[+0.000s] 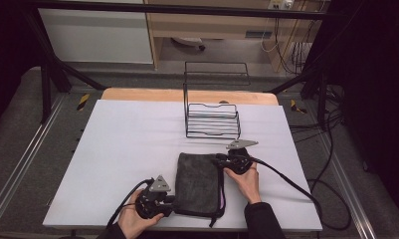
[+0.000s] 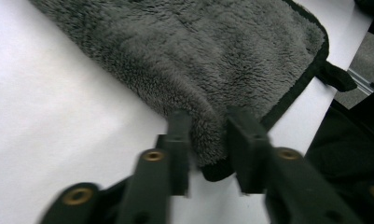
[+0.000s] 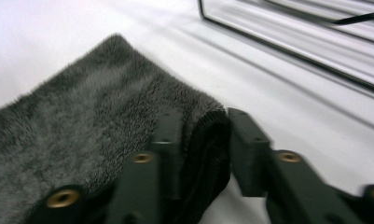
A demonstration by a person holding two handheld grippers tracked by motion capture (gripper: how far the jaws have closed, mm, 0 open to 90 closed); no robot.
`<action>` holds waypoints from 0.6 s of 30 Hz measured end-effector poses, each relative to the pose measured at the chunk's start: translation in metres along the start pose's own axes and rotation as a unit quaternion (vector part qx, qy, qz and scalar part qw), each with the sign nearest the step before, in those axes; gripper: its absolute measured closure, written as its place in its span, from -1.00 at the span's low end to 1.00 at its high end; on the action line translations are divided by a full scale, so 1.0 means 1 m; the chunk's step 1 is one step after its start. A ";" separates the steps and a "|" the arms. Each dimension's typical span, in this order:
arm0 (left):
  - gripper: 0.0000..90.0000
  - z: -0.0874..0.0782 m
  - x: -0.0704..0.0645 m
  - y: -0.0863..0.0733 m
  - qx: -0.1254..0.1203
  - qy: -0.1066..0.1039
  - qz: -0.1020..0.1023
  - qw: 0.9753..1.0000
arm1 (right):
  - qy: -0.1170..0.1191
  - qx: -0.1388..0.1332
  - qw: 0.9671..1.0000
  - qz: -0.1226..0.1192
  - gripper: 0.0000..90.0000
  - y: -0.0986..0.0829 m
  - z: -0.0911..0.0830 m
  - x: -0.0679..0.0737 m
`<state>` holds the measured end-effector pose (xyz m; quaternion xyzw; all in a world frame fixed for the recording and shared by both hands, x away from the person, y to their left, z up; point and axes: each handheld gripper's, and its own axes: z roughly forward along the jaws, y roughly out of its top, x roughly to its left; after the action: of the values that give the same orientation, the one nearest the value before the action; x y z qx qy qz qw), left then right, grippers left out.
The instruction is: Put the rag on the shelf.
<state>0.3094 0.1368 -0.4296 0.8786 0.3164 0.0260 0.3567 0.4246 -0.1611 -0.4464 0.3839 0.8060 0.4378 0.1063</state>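
So I've got the grey towel [image 1: 198,183] lying folded near the front edge of the white table [image 1: 127,149], a bit in front of the wire rack [image 1: 212,119]. My left gripper [image 1: 168,200] is at the near left corner, and in the left gripper view its jaws sit either side of that corner's fluffy fold, looks pinched but not fully tight. My right gripper [image 1: 221,160] is at the far right corner, jaws straddling the thick edge with a gap showing. I'd say I'm mid-grab for another fold; next I need both corners held firm before lifting.
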 end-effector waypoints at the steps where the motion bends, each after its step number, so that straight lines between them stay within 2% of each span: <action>1: 0.26 -0.003 0.003 0.000 -0.003 -0.002 -0.004 1.000 | 0.002 -0.002 1.000 0.001 0.34 0.000 -0.003 -0.001; 3: 0.15 -0.009 0.011 0.000 -0.016 0.000 -0.017 1.000 | 0.006 -0.008 1.000 0.006 0.10 -0.001 -0.009 -0.001; 4: 0.02 -0.010 0.013 0.001 -0.018 -0.001 -0.020 1.000 | 0.001 -0.009 1.000 0.005 -0.12 -0.003 -0.015 -0.002; 7: -0.11 -0.014 0.022 0.002 -0.025 0.007 -0.023 0.999 | -0.001 -0.009 1.000 -0.001 -0.26 -0.005 -0.021 -0.002; 9: -0.24 -0.015 0.027 0.004 -0.019 0.018 -0.021 0.999 | -0.001 -0.012 1.000 -0.006 -0.39 -0.007 -0.025 -0.002; 12: -0.36 -0.014 0.032 0.008 -0.016 0.032 -0.015 0.999 | 0.005 -0.015 1.000 0.009 -0.58 -0.012 -0.031 -0.001; 15: -0.50 -0.013 0.037 0.013 -0.006 0.036 -0.004 0.999 | -0.002 -0.006 1.000 0.010 -0.77 -0.016 -0.036 -0.003; 18: -0.67 -0.013 0.041 0.019 -0.003 0.036 -0.003 0.999 | 0.000 -0.011 1.000 0.015 -0.83 -0.021 -0.042 -0.003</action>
<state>0.3489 0.1574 -0.4152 0.8751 0.3317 0.0575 0.3475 0.3943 -0.1963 -0.4388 0.3949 0.7950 0.4487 0.1036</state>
